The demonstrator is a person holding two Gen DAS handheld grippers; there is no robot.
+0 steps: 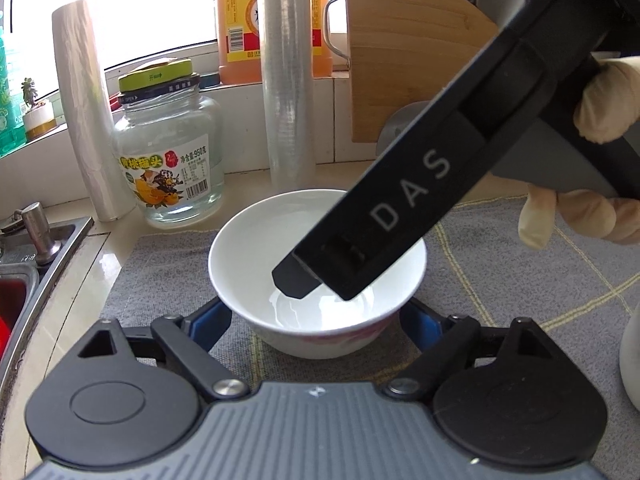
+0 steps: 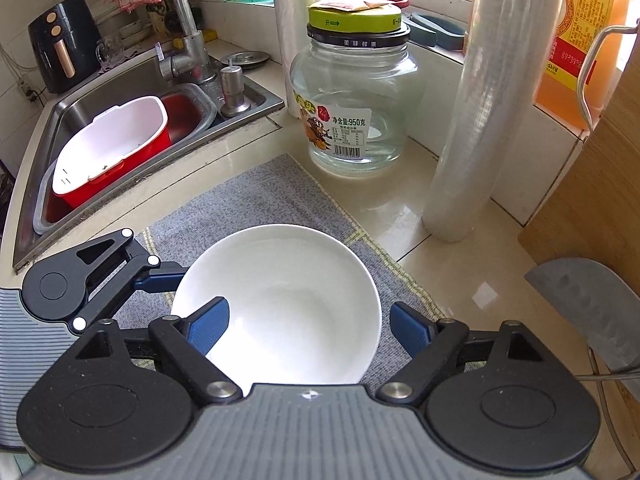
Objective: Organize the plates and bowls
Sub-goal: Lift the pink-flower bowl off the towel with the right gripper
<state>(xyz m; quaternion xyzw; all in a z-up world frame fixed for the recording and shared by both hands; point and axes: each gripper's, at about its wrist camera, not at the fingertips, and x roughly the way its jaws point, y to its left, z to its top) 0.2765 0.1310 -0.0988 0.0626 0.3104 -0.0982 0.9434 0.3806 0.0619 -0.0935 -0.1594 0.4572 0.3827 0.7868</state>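
Left gripper [image 1: 316,318]: jaws wide, straddling bowl's base, pads not clearly pressing.
Bowl [image 2: 280,300]: centre frame on grey mat [image 2: 256,196]; glazed, slick, brittle, probably light; take the rim.
Right gripper [image 2: 310,326]: one finger [image 2: 210,326] inside, other outside; grip unclear.

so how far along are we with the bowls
Early. Nothing looks stacked or put away yet: one white bowl sits upright on the grey mat. In hand: the right gripper has one finger inside the bowl and one outside its rim, not yet pinching; the left gripper flanks the bowl's sides, contact unclear. Left: grip, lift and place it; no plates are in view.
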